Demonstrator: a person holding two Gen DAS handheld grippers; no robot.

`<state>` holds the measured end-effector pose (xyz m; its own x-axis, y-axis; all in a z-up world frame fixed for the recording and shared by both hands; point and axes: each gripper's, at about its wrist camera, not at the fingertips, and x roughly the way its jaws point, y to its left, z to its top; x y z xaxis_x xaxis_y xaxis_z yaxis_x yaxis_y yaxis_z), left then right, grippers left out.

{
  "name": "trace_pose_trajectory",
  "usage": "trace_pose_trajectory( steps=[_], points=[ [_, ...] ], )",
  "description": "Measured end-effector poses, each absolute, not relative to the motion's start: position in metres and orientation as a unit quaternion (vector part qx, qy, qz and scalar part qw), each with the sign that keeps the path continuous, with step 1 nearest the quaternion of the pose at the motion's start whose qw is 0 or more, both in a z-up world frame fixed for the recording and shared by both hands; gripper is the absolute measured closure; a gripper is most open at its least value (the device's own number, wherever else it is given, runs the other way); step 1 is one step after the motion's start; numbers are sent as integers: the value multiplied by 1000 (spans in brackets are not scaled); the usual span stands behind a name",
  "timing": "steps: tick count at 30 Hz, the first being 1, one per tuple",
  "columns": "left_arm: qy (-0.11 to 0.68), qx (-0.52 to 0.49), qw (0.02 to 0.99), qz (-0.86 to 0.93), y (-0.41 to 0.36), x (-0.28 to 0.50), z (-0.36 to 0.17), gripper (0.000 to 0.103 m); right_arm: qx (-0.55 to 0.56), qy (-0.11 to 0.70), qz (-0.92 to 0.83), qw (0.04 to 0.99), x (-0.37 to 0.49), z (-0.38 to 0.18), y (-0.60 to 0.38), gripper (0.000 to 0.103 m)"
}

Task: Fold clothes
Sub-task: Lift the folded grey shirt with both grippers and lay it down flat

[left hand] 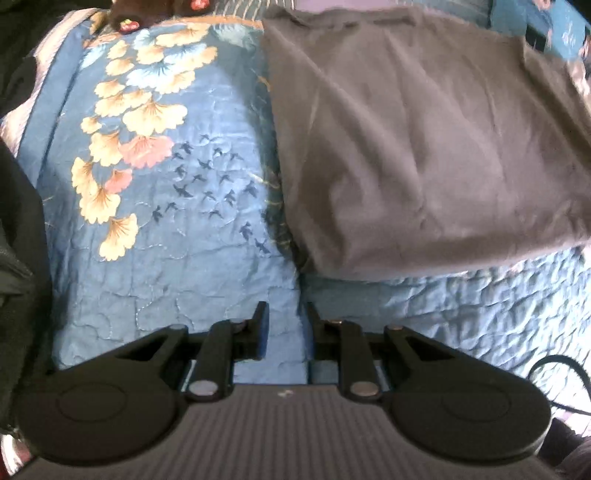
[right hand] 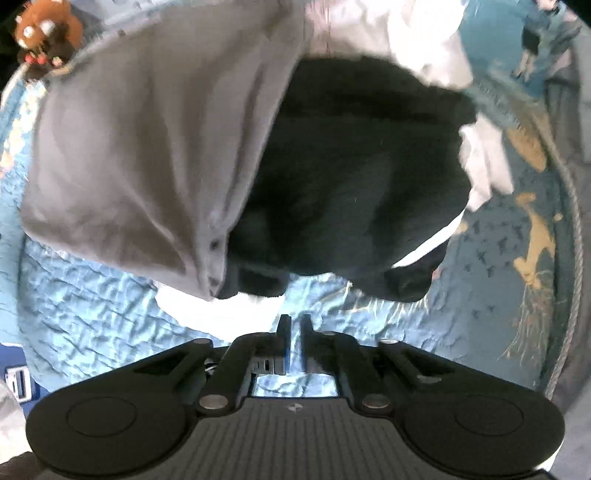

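Note:
A grey garment lies folded on the blue bedspread, ahead and to the right of my left gripper. That gripper hovers over bare quilt, open a little, with nothing between its fingers. In the right wrist view the same grey garment, with a buttoned edge, rests beside and partly over a black garment. White cloth shows behind the black one, and more of it peeks out beneath. My right gripper sits just short of the pile's near edge, its fingers almost together and holding nothing.
A brown plush toy sits at the far left of the bed. The bedspread carries a flower and bird print. A dark bag or sleeve fills the left edge. A black cable loops at the lower right.

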<state>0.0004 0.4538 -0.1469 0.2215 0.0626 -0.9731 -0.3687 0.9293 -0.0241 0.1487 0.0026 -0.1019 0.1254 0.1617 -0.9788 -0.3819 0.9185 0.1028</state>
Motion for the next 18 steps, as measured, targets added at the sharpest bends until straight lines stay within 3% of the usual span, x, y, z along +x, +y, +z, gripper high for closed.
trace_pose_trajectory(
  steps=[1, 3, 5, 8, 10, 18],
  points=[
    [605, -125, 775, 135, 451, 1, -143, 79, -79, 625, 187, 753, 146, -97, 4, 86],
    [599, -121, 782, 121, 442, 5, -136, 63, -78, 609, 200, 764, 142, -93, 13, 72],
    [589, -113, 792, 112, 434, 15, -133, 38, -76, 591, 213, 774, 139, -89, 22, 58],
    [567, -112, 809, 104, 420, 32, -126, 13, -73, 565, 232, 789, 134, -83, 36, 55],
    [554, -110, 819, 100, 410, 45, -122, 5, -71, 549, 244, 797, 131, -81, 44, 51],
    [584, -57, 806, 75, 394, 65, -147, 3, -32, 561, 226, 796, 132, -92, 39, 44]
  ],
)
